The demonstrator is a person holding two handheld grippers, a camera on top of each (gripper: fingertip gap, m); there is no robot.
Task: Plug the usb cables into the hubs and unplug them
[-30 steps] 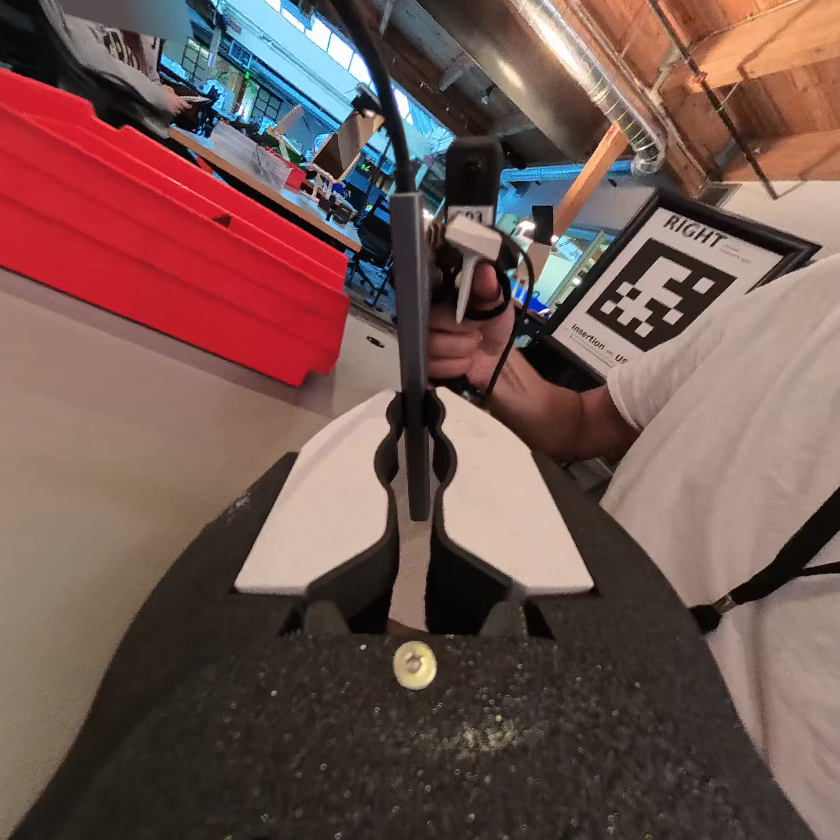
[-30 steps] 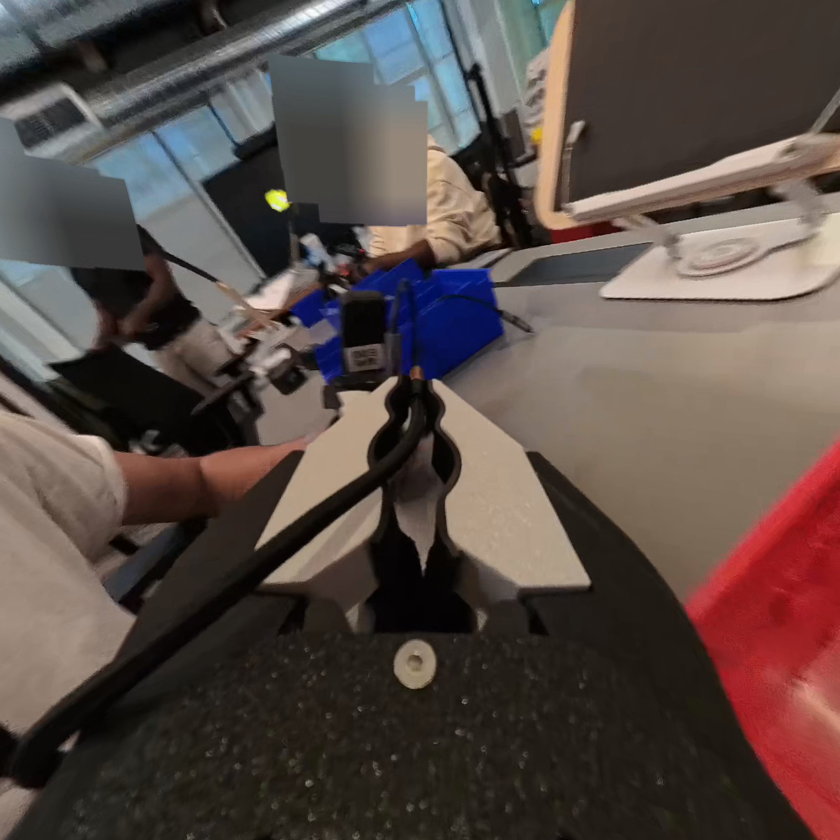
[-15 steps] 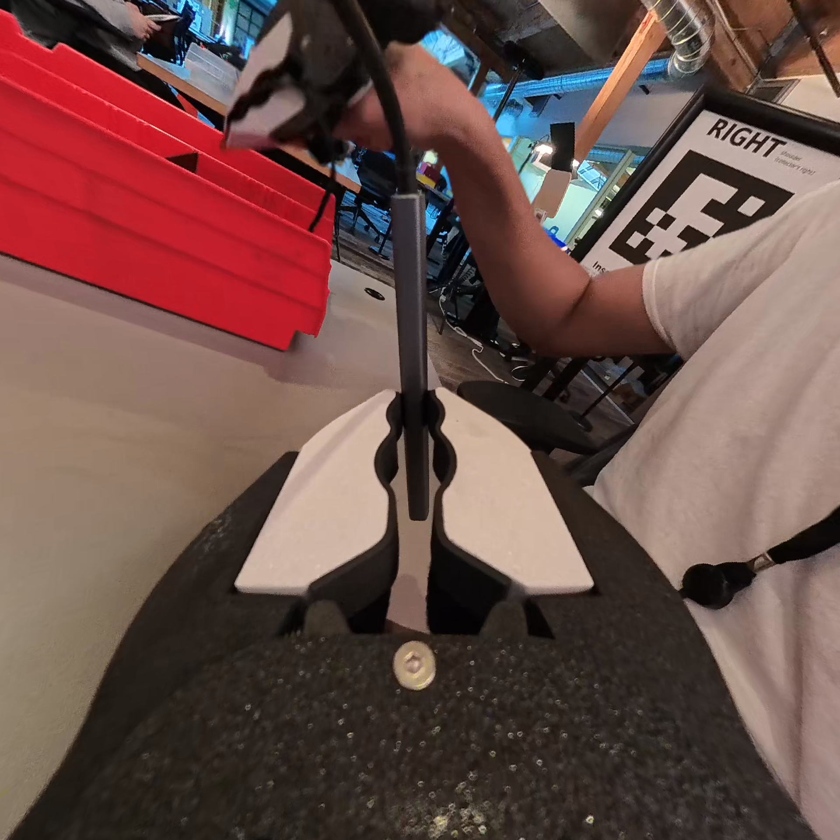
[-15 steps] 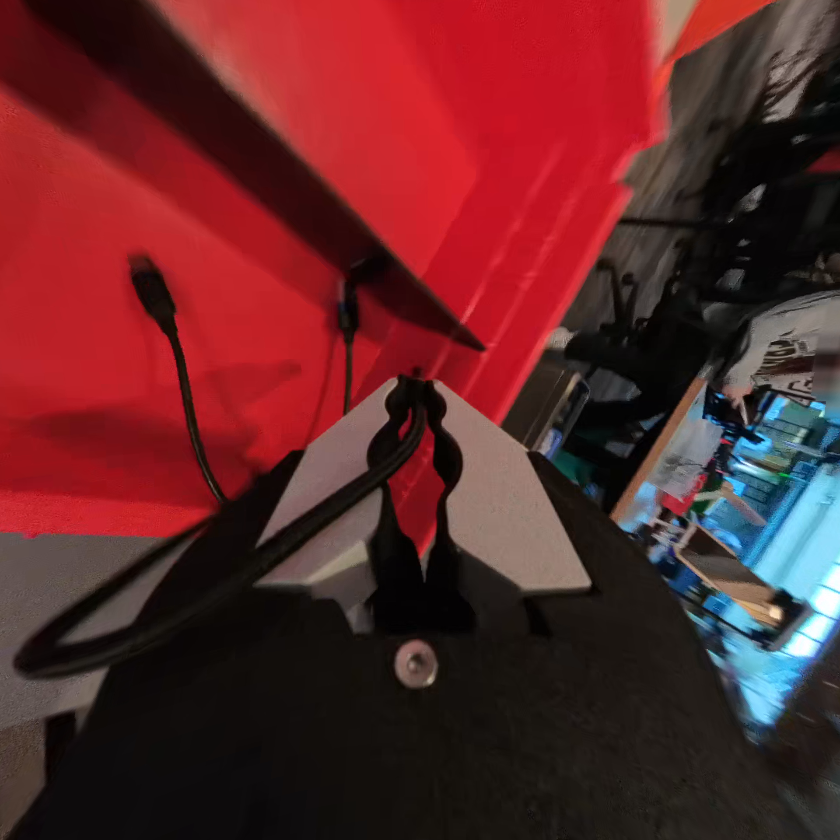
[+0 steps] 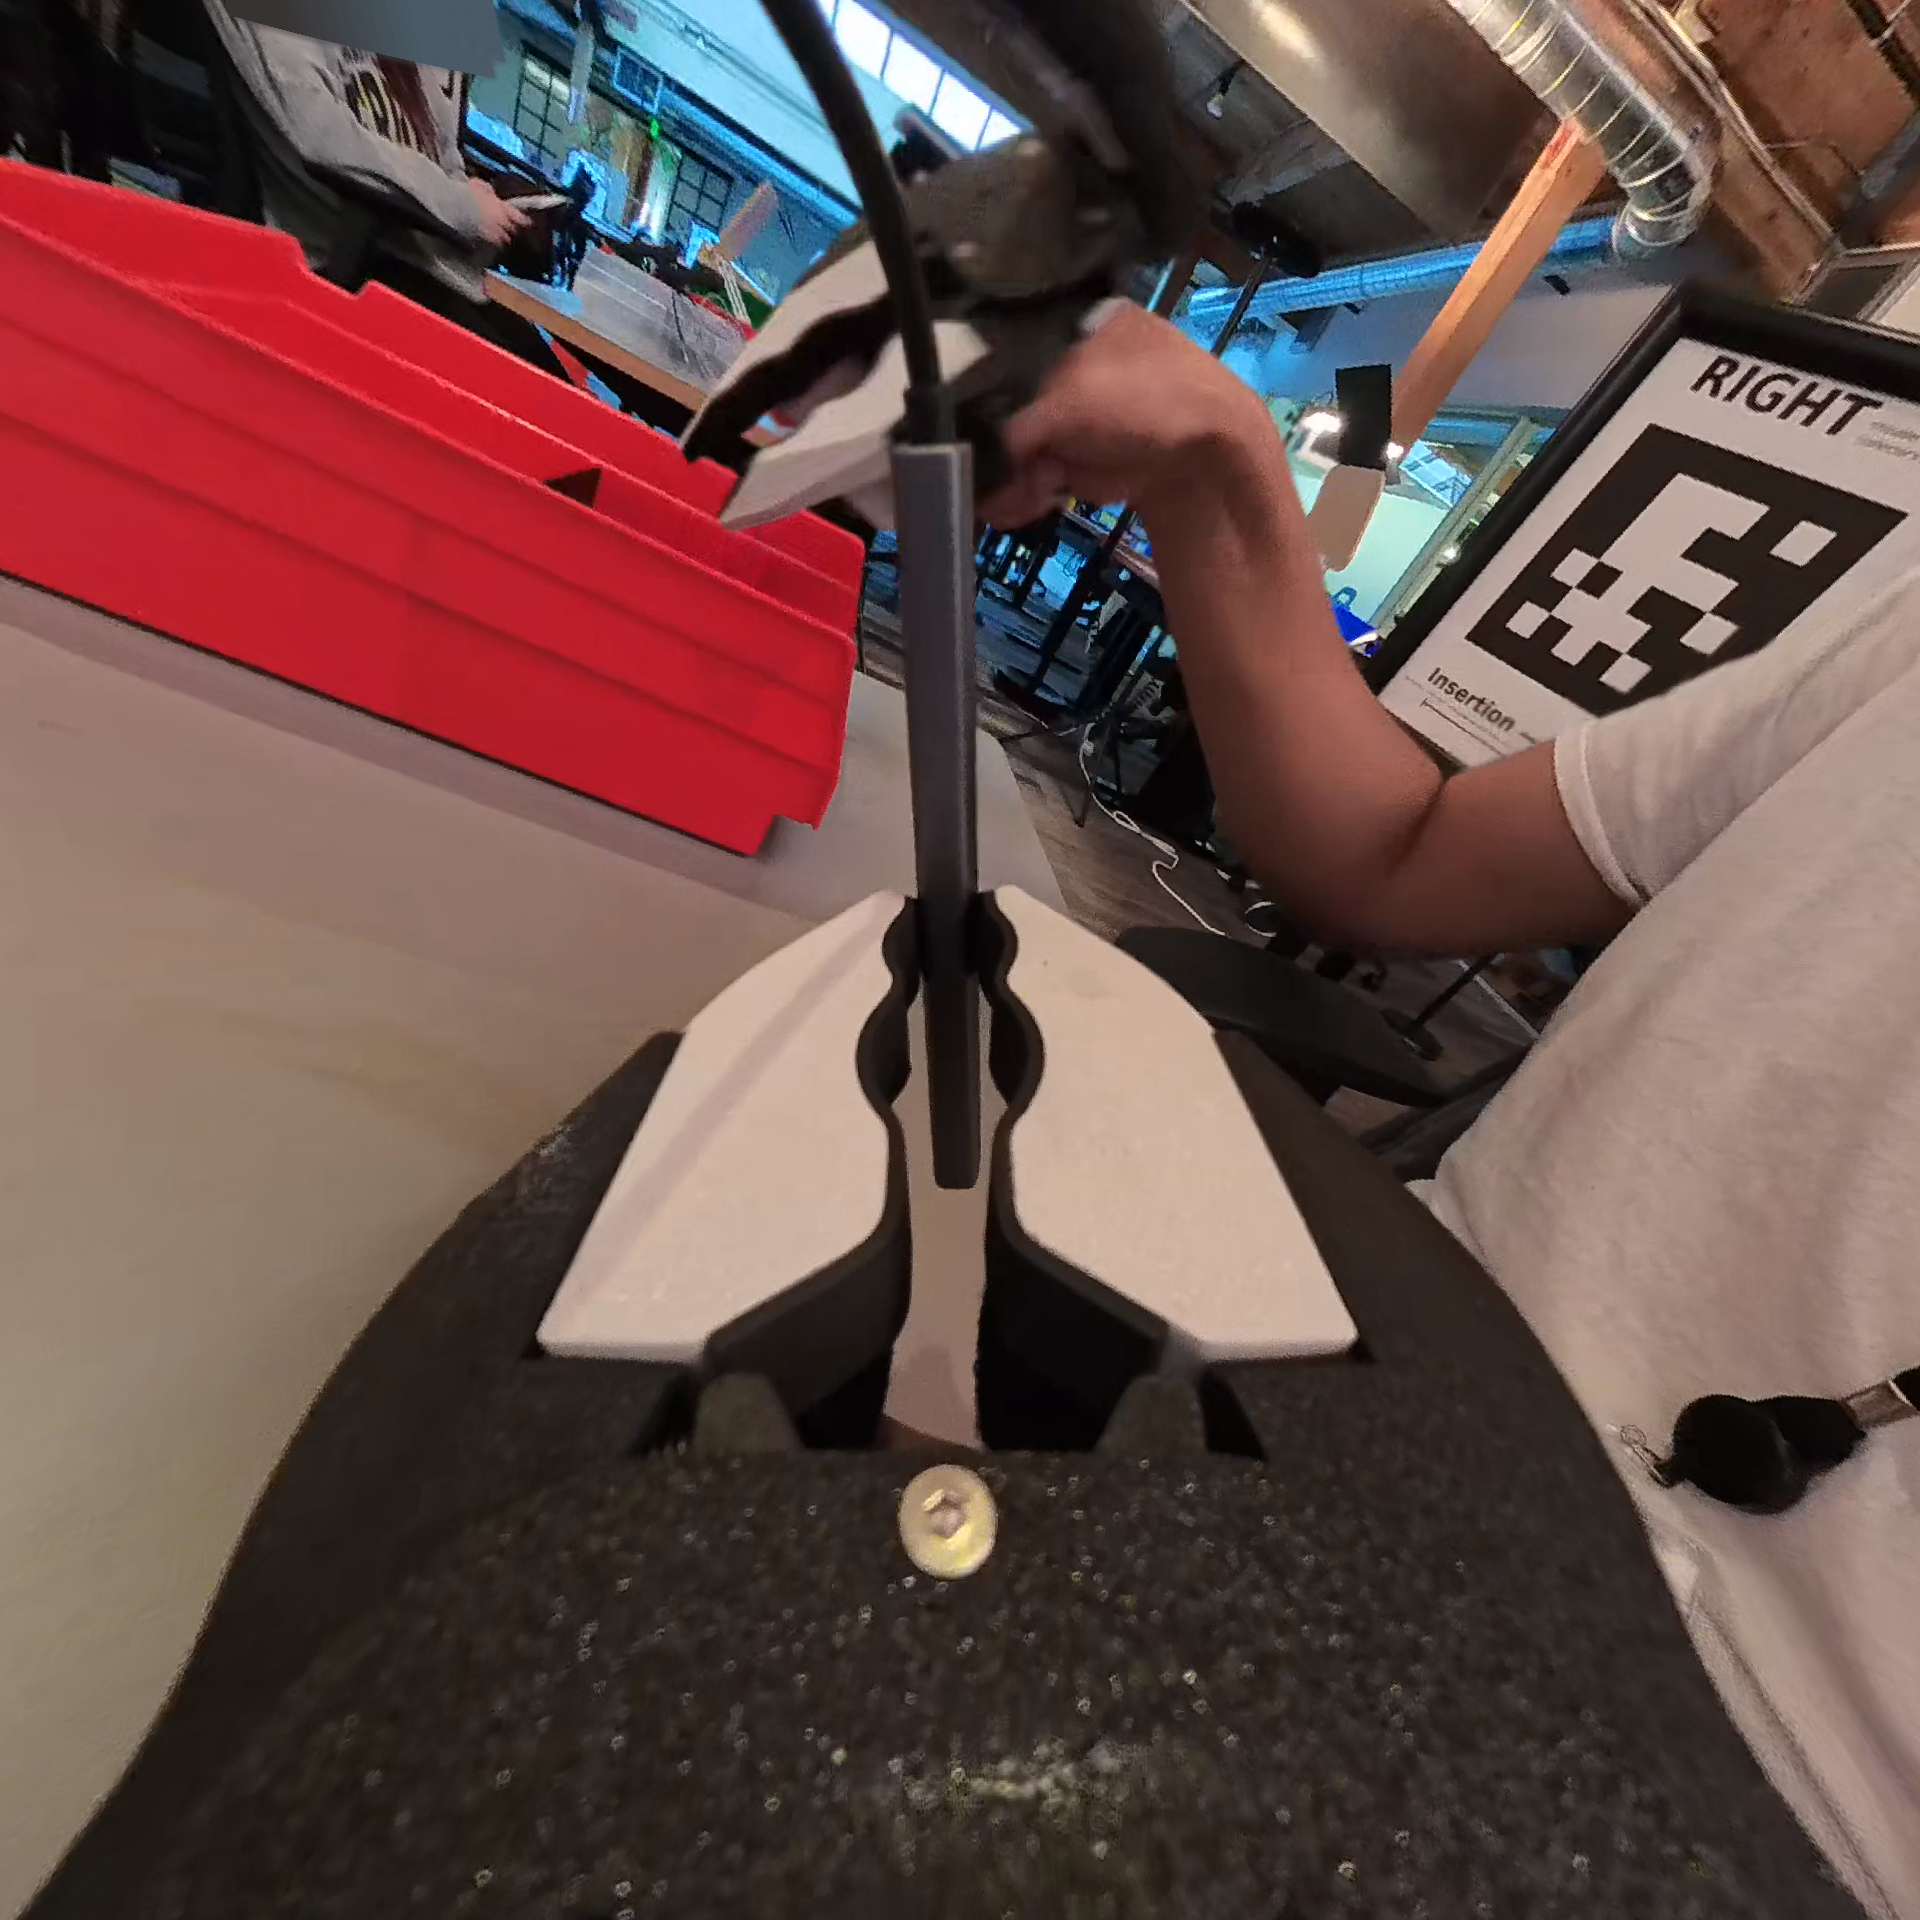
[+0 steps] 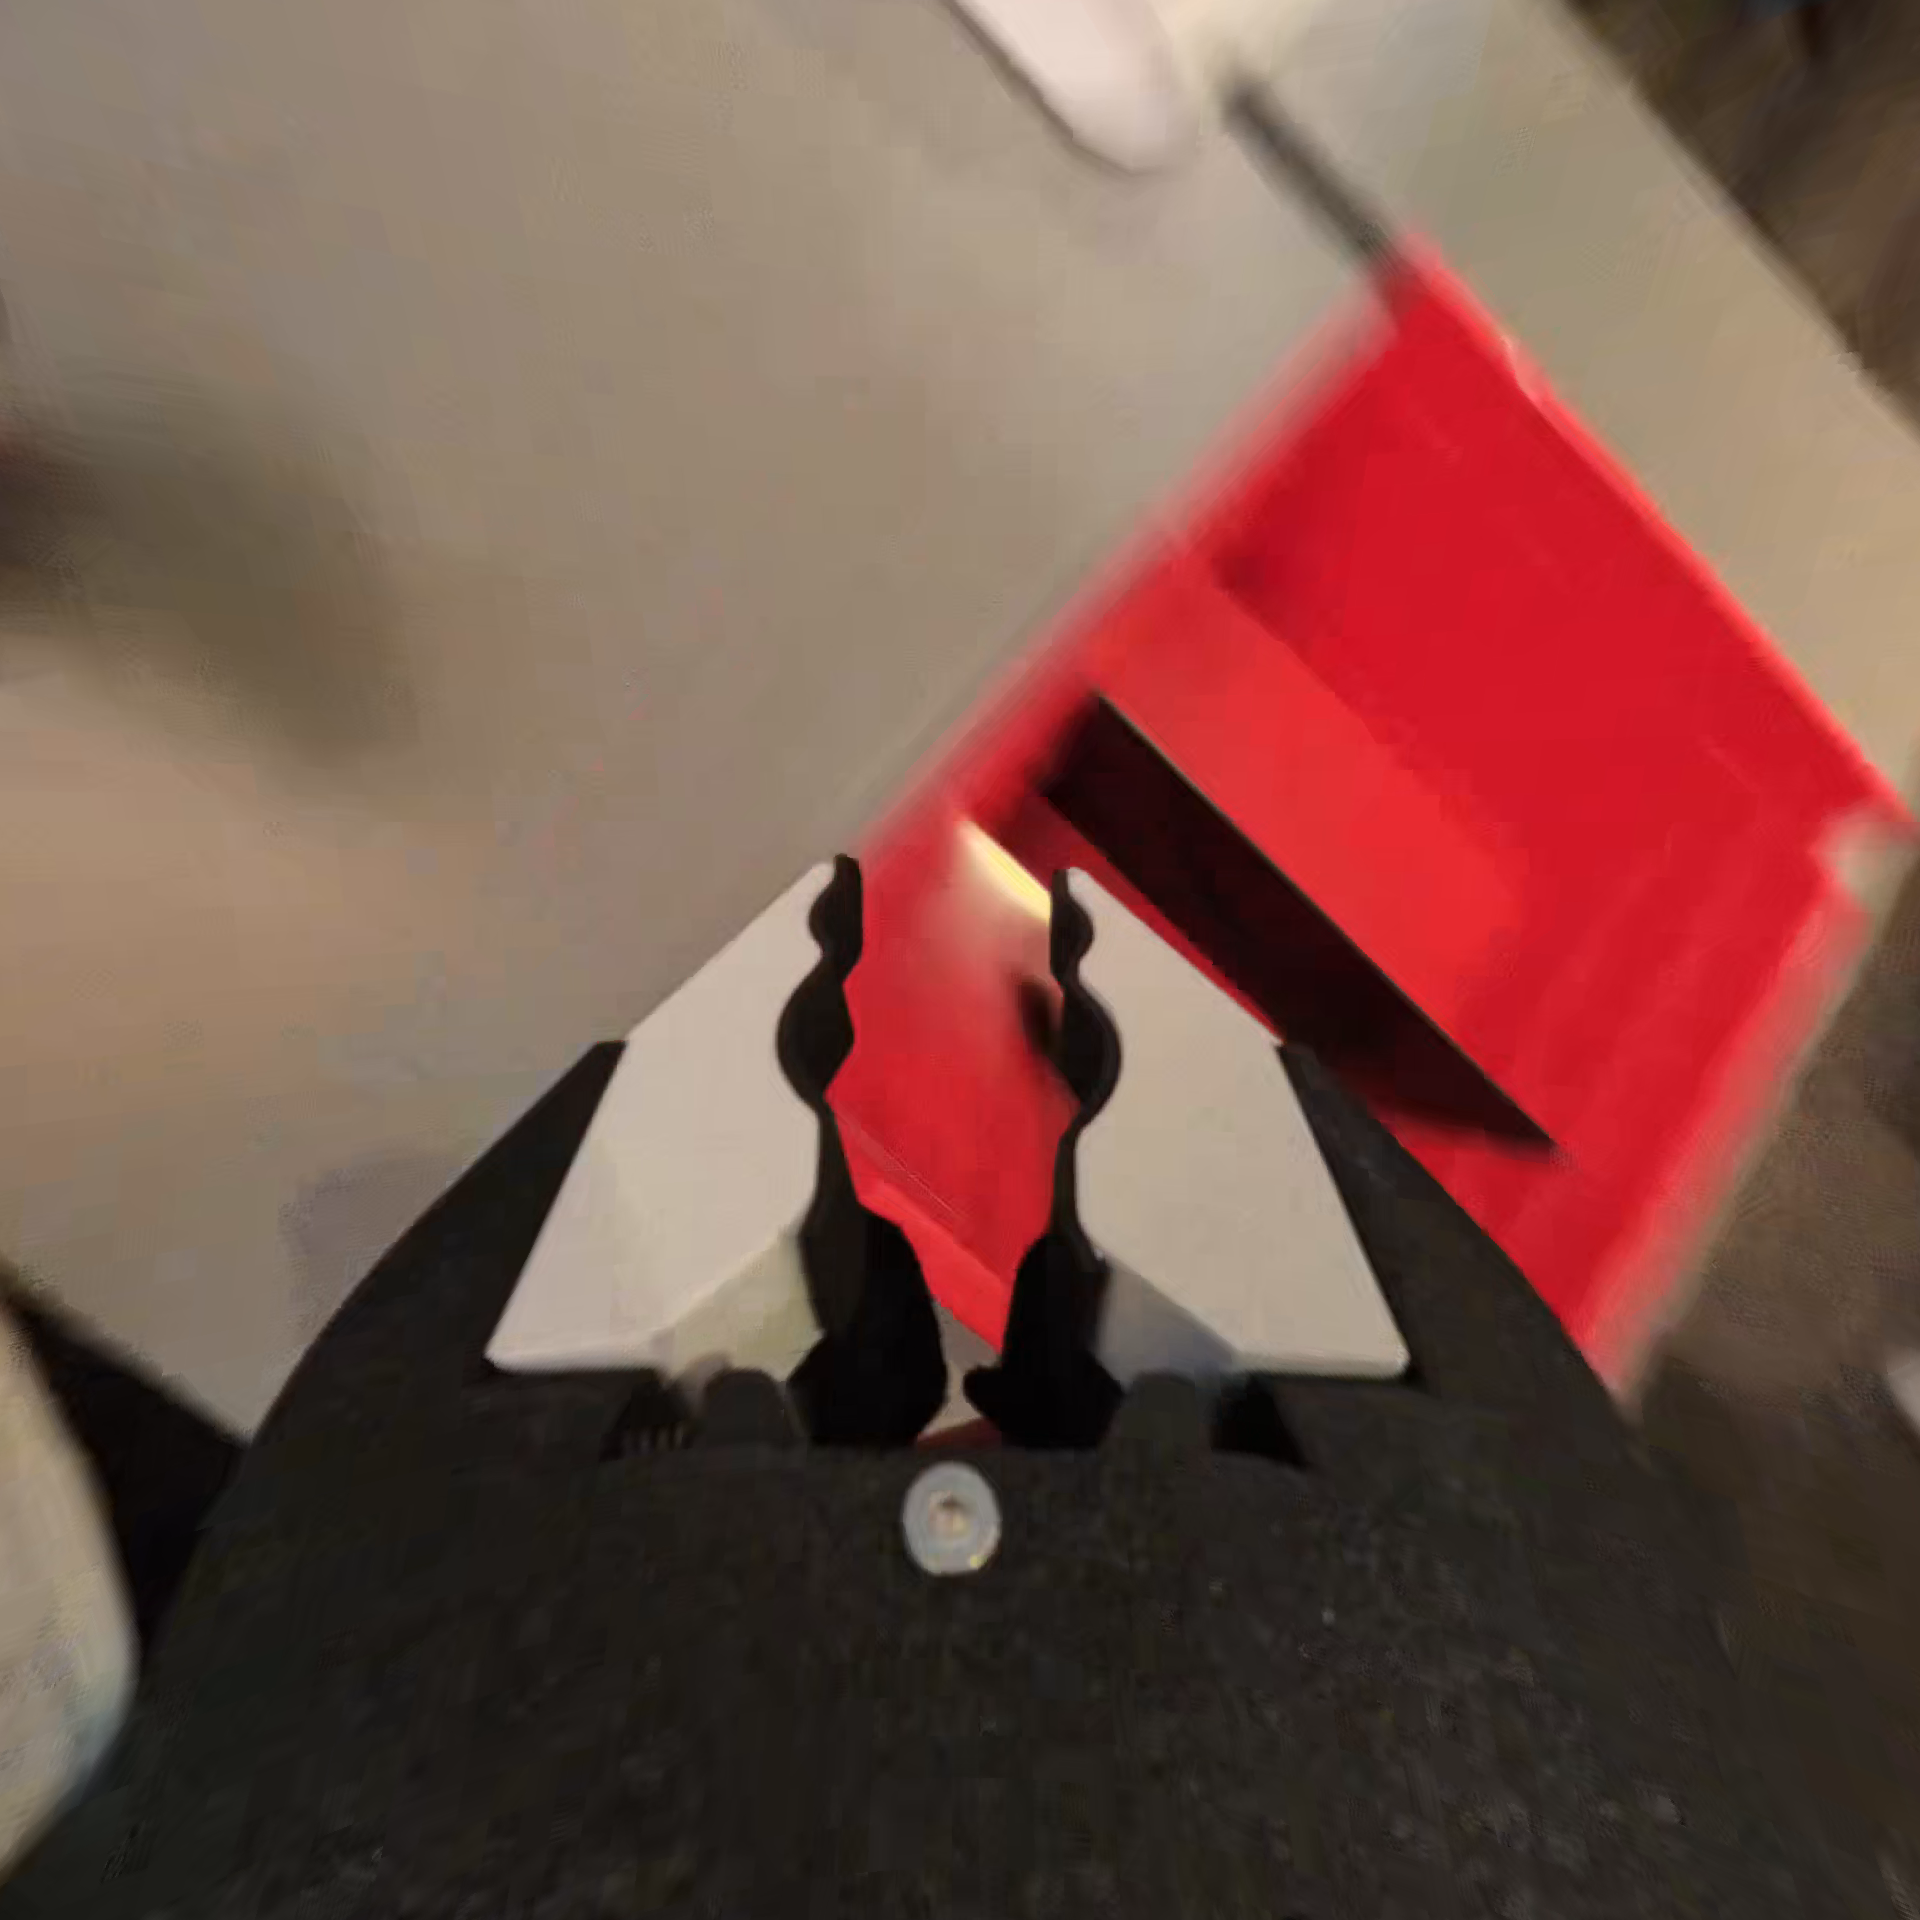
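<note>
My left tongs (image 5: 943, 935) were pressed together on a slim grey bar (image 5: 938, 727), pinching it near its lower end so that its long axis ran straight out along the fingers and away from me, a little past the fingertips. From the bar's far end a black cable (image 5: 883, 208) curved up and out of the top of the left wrist view. The right tongs (image 5: 831, 416) showed there too, held in a hand (image 5: 1122, 436) just beside that far end of the bar, their white fingers (image 5: 821, 301) pointing toward the red bin (image 5: 416, 561) that sat on the pale tabletop (image 5: 260, 987) off to the left. So the bar lay between the two tools, gripped only by the left; whether the right touched the cable I could not tell from that angle. In the right wrist view, which was badly blurred, my right tongs (image 6: 951, 935) stood spread with nothing between them, looking down over the red bin's near wall (image 6: 1455, 675) and a dark slot (image 6: 1247, 914) in it, the tabletop (image 6: 520, 416) spreading out beside. A framed board with a black-and-white square marker (image 5: 1683, 561) stood well off to the right.
</note>
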